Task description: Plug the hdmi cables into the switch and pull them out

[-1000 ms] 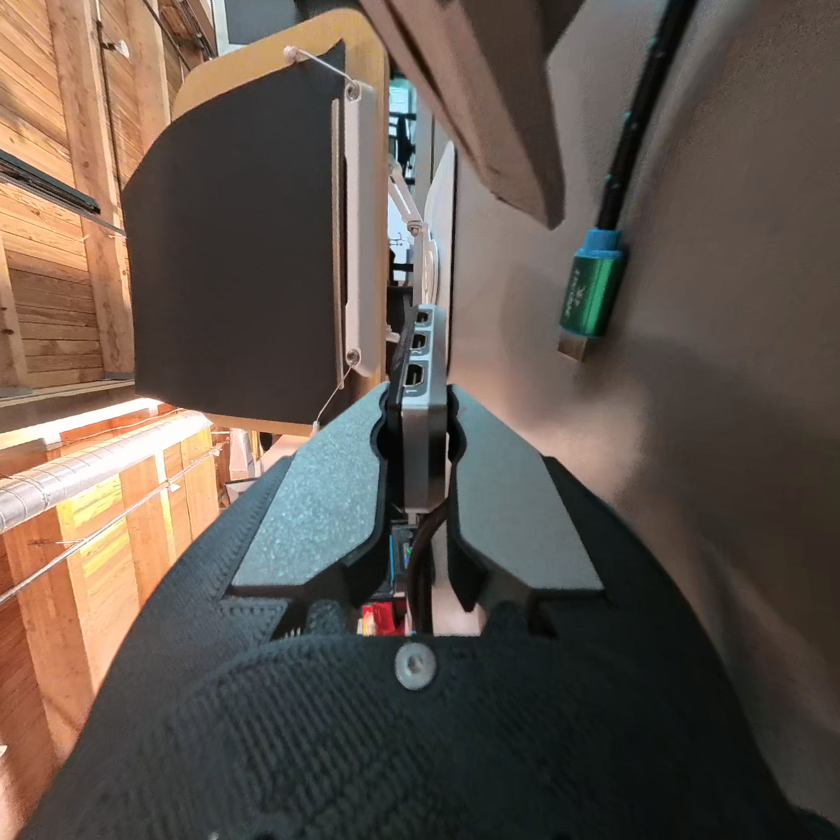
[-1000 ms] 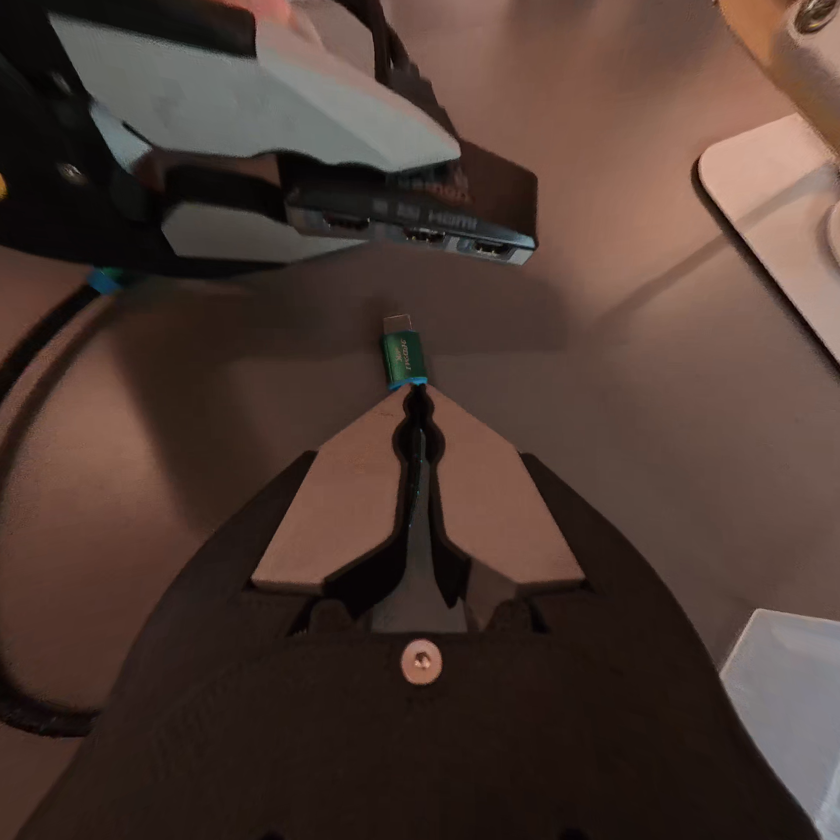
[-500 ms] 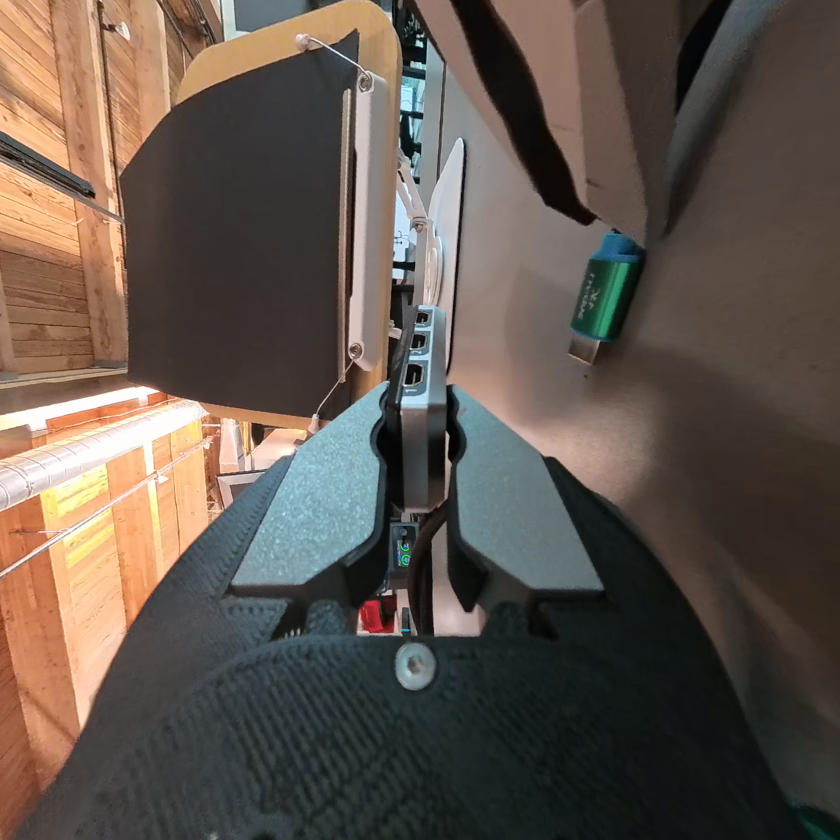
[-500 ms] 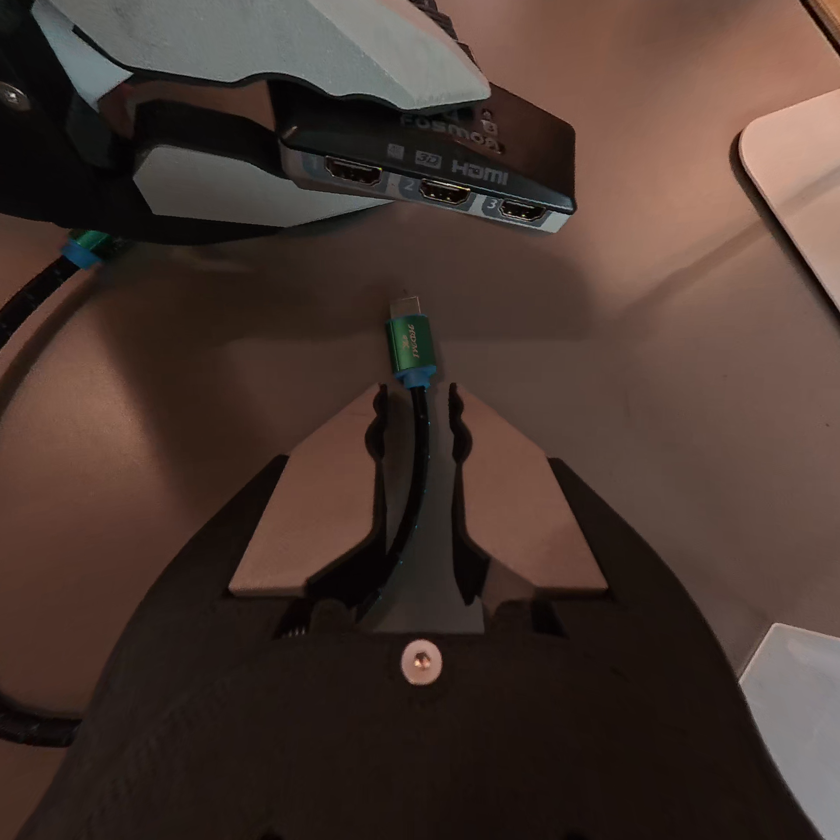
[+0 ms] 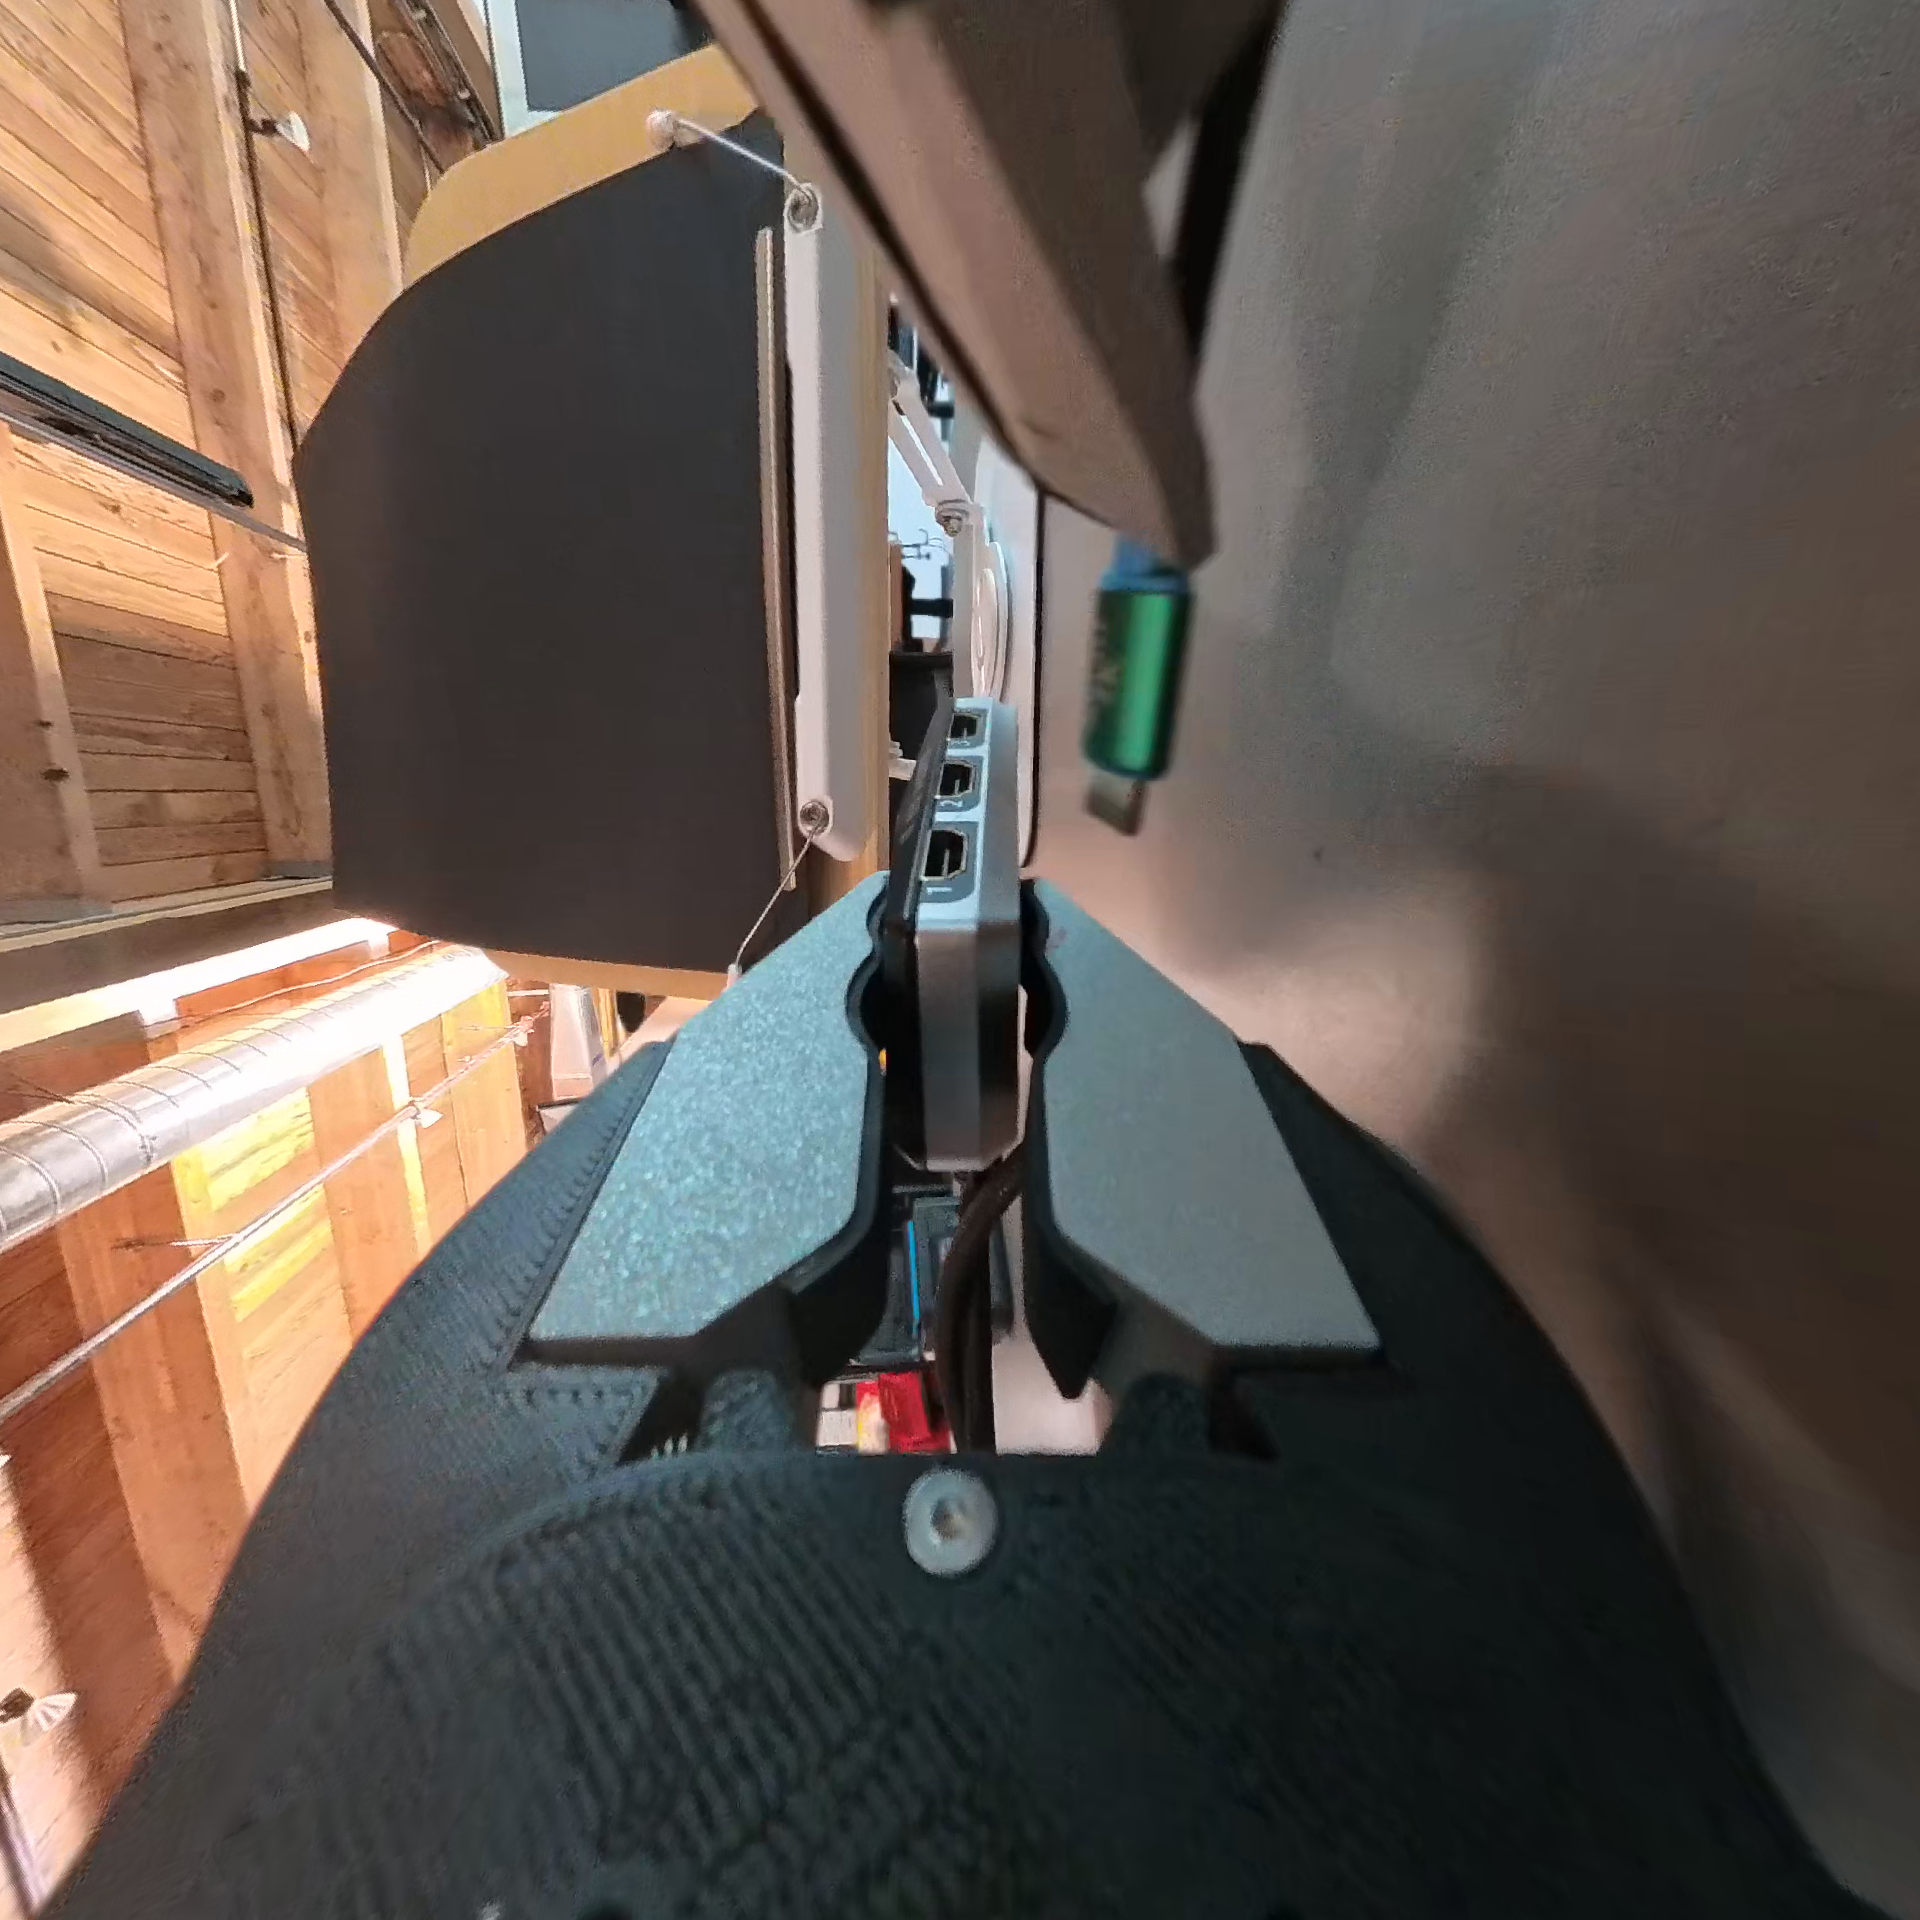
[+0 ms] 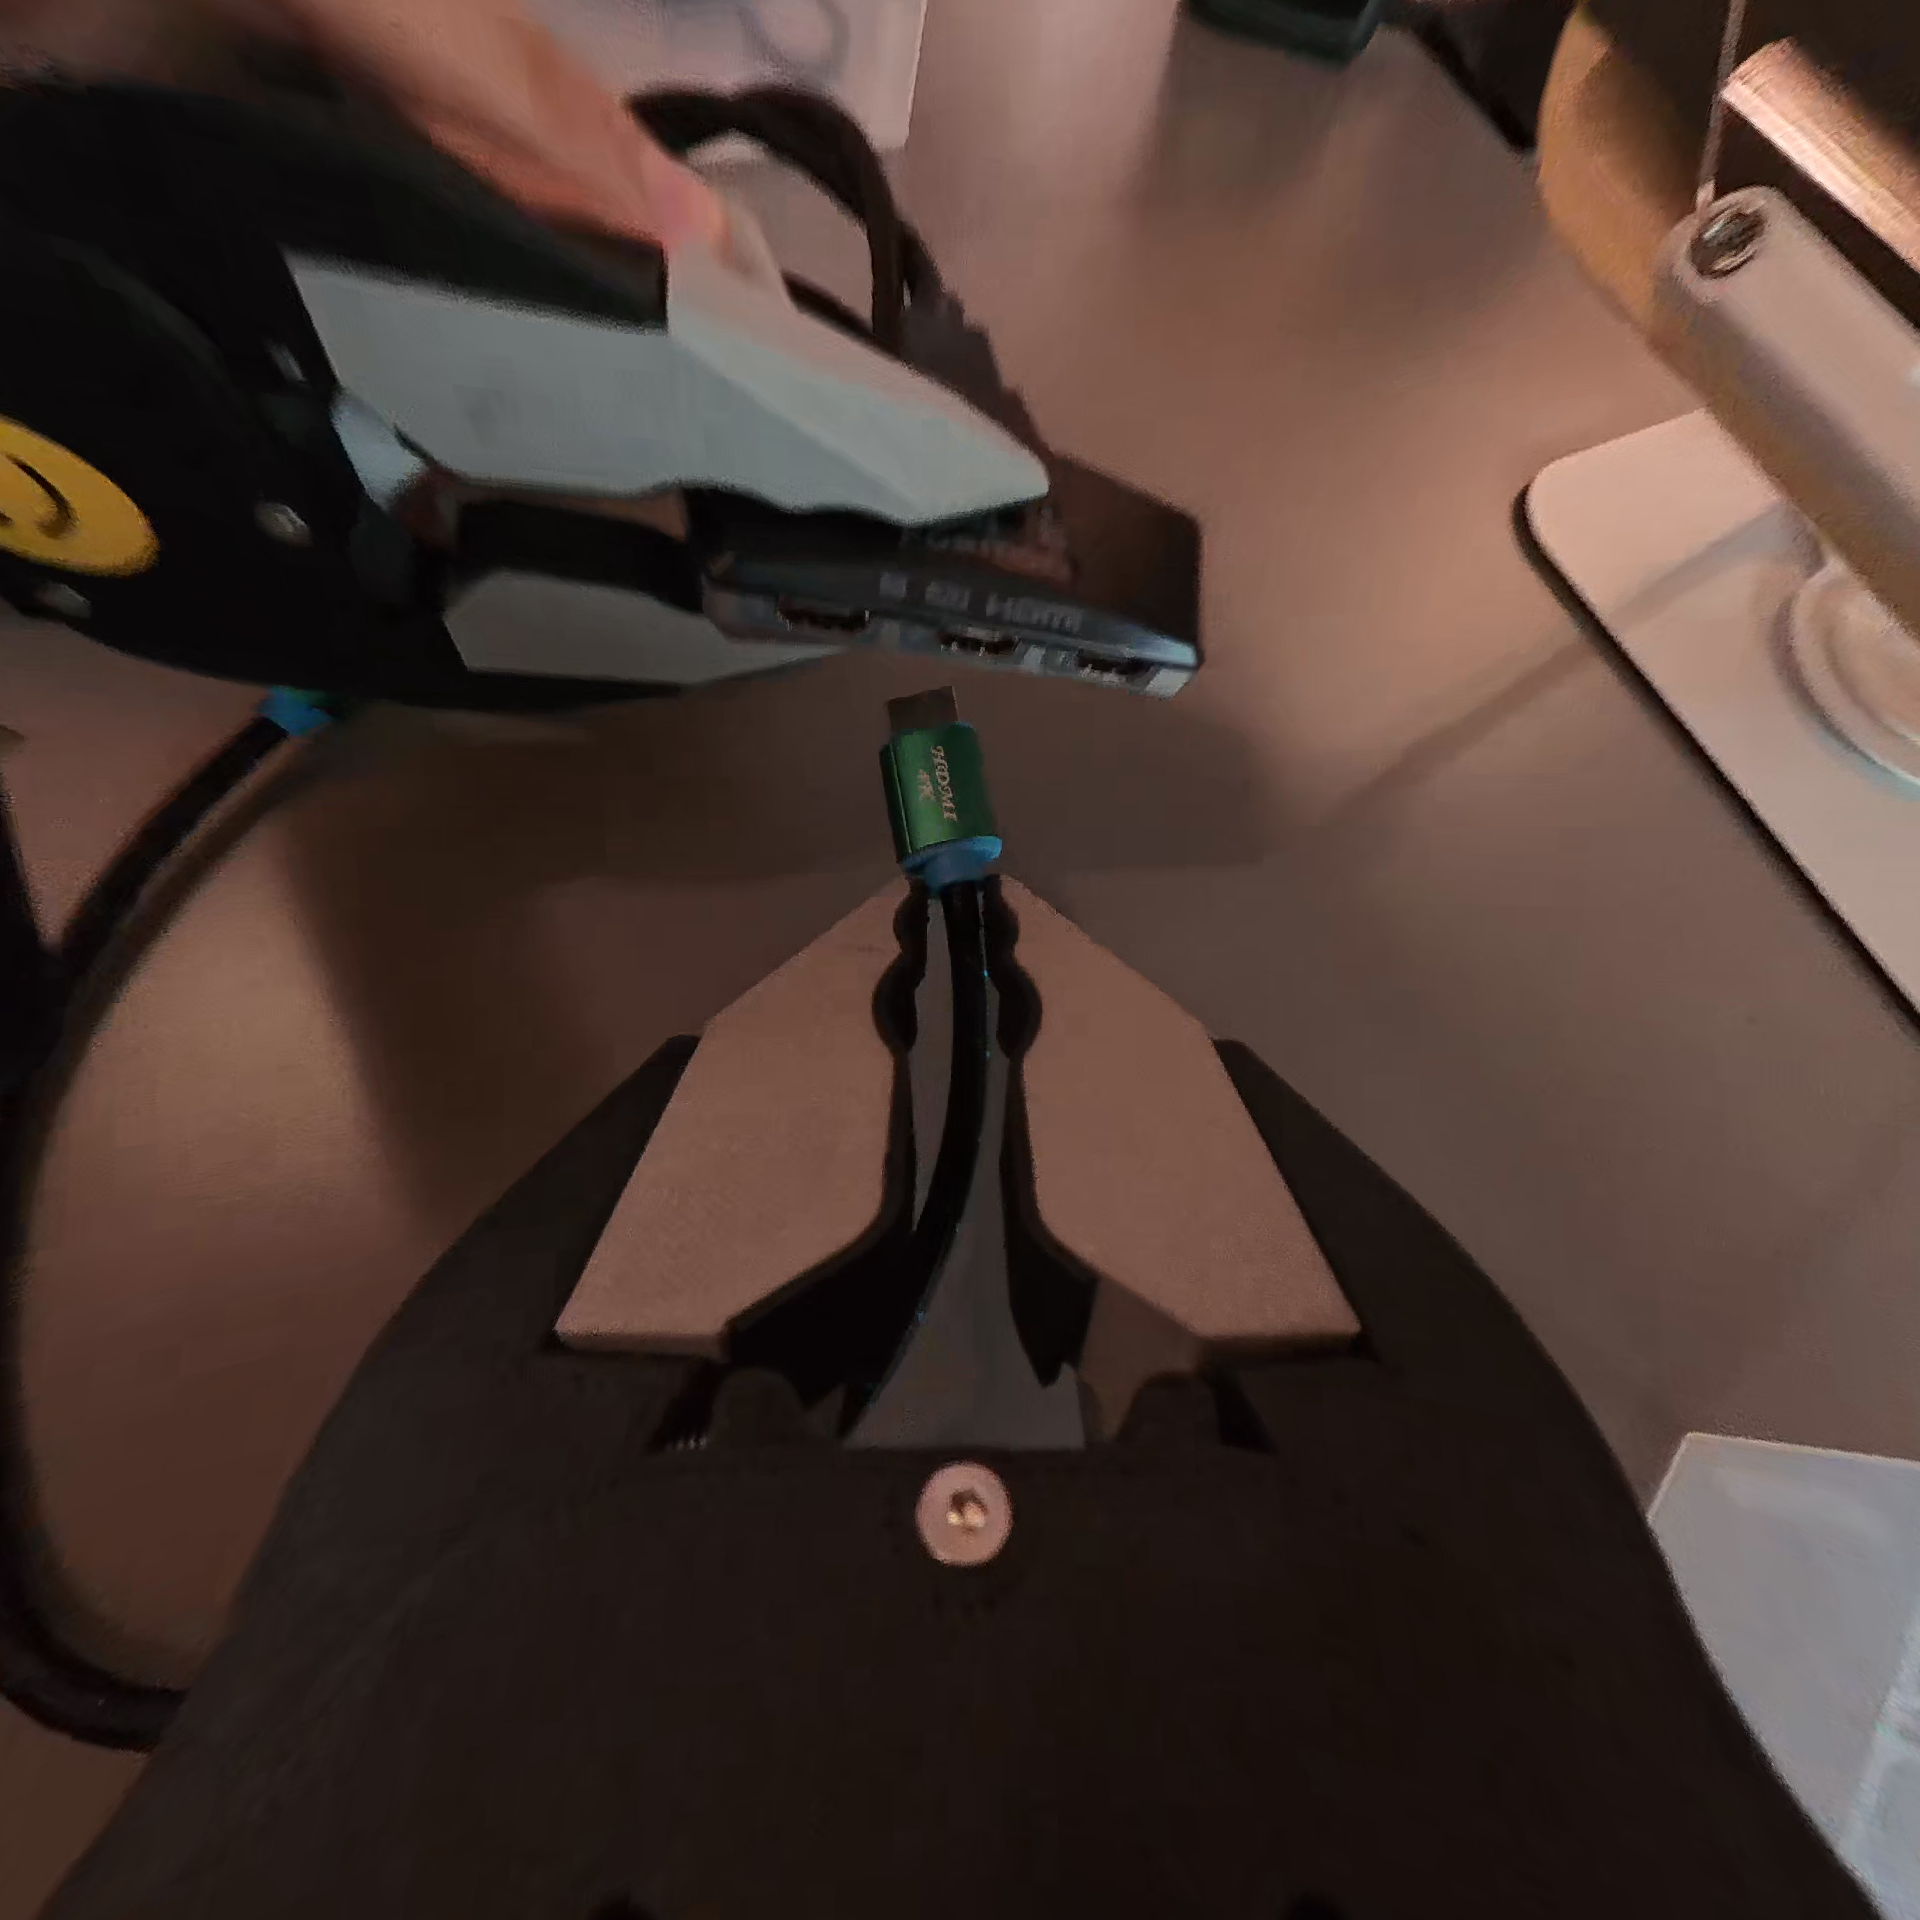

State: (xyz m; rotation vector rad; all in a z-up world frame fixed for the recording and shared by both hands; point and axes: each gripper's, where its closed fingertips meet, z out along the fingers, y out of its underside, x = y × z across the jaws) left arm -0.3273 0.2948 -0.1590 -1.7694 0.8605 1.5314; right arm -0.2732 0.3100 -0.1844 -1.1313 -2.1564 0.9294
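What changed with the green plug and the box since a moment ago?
The right gripper, open half a second ago, has closed on the black cable behind the green metal plug, and the plug's tip is now nearer the black switch box's ports, not in. The left gripper still clamps the box.

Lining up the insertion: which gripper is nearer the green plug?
Right. The right gripper pinches the cable just behind the green plug; the left gripper clamps the switch ahead of it.

Black panel (image 5: 540, 561) on white bracket (image 5: 826, 520); wooden plank wall (image 5: 125, 520).
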